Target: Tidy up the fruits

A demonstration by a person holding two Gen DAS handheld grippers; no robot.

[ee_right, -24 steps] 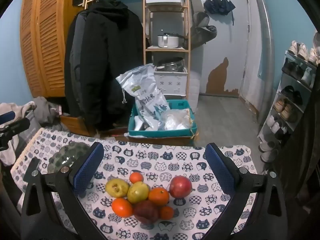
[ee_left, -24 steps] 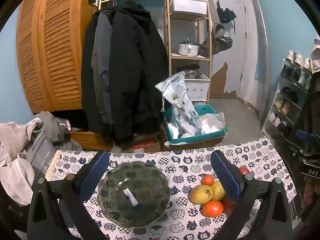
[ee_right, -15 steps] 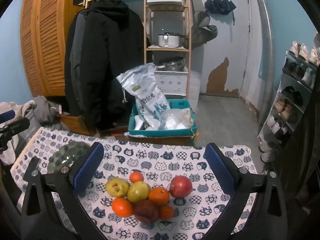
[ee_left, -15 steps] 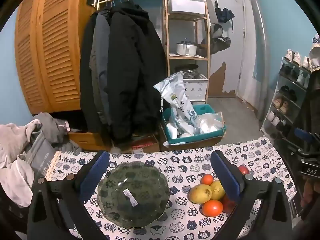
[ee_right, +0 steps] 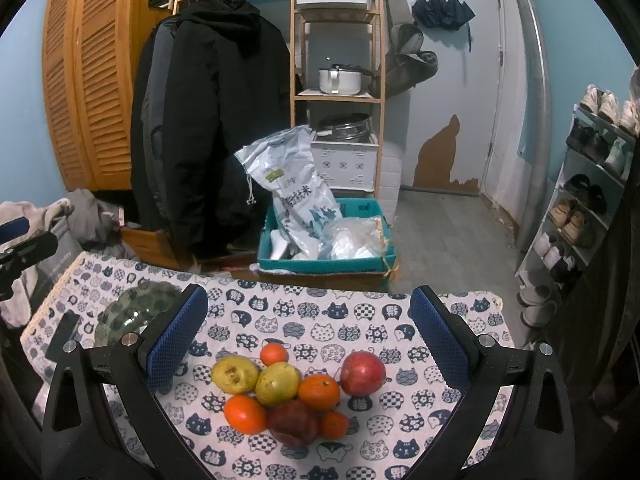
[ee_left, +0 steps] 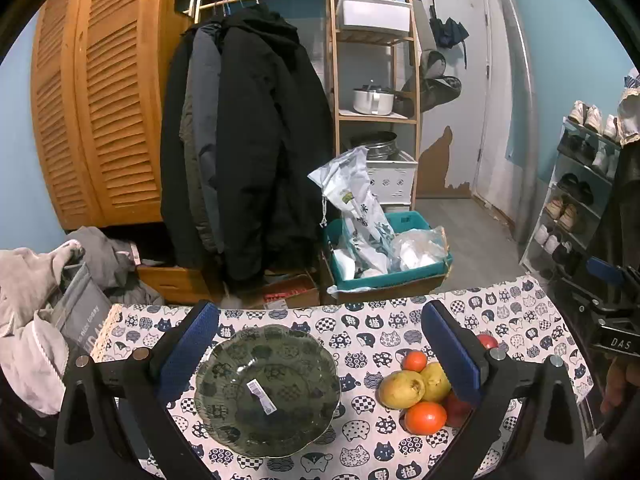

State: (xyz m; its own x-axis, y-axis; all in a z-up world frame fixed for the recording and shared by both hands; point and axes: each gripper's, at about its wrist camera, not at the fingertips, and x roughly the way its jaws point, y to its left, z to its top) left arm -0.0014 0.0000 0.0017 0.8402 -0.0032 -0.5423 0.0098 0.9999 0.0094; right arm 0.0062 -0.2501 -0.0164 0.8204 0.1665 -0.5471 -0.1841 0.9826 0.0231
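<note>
A dark green glass bowl [ee_left: 224,384] with a white sticker inside sits empty on the cat-print tablecloth [ee_left: 372,328], right under my left gripper [ee_left: 318,344], which hangs open above it. To the bowl's right lies a fruit pile [ee_left: 416,392]. In the right wrist view the pile shows two yellow pears [ee_right: 256,378], several oranges [ee_right: 319,392], a red apple [ee_right: 363,373] and a dark red fruit [ee_right: 293,422]. My right gripper [ee_right: 304,334] is open above the pile, touching nothing. The bowl [ee_right: 136,312] sits at the left there.
Past the table's far edge stand a teal bin [ee_right: 326,240] with bags, hanging black coats [ee_left: 248,140], a wooden shelf [ee_left: 376,80] and a shoe rack [ee_right: 588,184]. Grey clothes [ee_left: 36,308] are heaped at the left. A hand [ee_left: 620,380] holds the other gripper at the right edge.
</note>
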